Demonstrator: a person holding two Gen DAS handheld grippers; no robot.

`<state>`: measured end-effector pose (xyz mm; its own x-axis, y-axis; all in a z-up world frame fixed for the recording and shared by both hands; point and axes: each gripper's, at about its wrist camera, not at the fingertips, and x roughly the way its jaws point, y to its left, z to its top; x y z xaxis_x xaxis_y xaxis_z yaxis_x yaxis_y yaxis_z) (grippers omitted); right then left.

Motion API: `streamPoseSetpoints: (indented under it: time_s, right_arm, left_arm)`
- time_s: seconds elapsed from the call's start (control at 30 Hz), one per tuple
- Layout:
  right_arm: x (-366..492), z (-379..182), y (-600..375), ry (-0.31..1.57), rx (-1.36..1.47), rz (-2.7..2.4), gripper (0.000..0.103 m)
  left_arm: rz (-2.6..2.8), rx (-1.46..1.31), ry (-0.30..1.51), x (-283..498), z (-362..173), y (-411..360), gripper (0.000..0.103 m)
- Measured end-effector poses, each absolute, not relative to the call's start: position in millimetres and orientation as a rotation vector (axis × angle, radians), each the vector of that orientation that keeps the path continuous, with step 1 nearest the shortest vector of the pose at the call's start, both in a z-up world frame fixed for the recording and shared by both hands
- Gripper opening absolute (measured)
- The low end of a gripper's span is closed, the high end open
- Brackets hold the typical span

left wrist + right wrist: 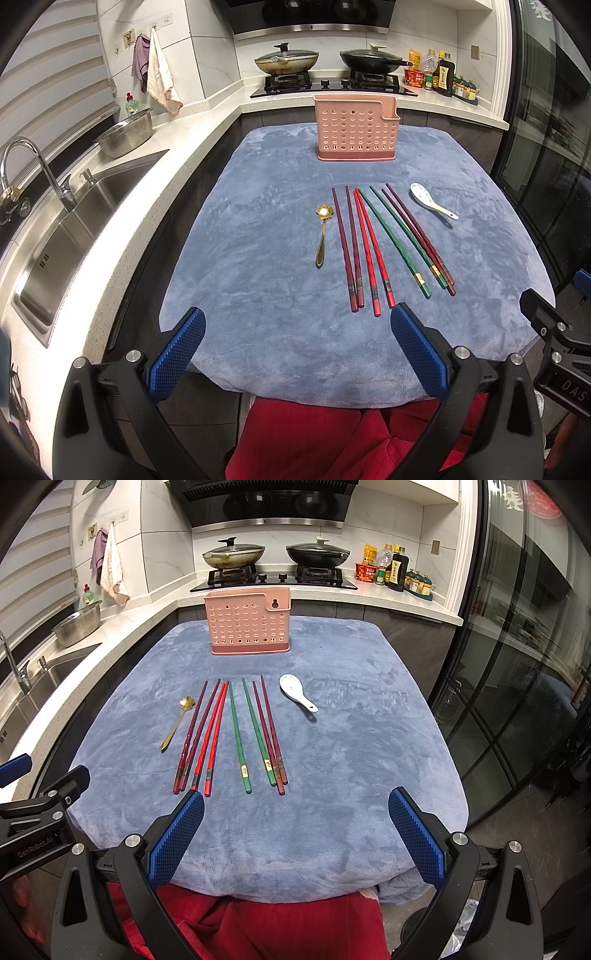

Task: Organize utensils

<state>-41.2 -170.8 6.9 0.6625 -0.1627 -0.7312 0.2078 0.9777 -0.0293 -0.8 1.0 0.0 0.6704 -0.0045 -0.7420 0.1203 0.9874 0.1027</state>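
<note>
both sets of jaws stand wide and hold nothing, hovering over the near edge of the blue-cloth surface (266,221). the left gripper (297,347) has the chopsticks (373,247) just ahead, their butt ends near its right finger, and the gold spoon (321,236) farther ahead on the left. the right gripper (295,829) sees the chopsticks ahead on the left and the white ceramic spoon (297,696) beyond. the pink holder (248,624) stands upright at the far side.
</note>
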Motion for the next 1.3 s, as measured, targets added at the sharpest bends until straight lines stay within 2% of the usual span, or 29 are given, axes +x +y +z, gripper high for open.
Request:
streamPoseSetpoints:
  time_s: [0.5,1.3]
  right_arm:
    - [-40.5,6.9,-172.0,0.824,0.061,-0.209,0.096]
    - [-1.3,-11.6,-182.7,0.869,0.090,-0.207,0.096]
  left_arm:
    - [-0.071,0.149,0.838,-0.1,3.4,1.5,0.096]
    - [-0.077,0.146,0.904,51.2,-18.7,-8.0,0.096]
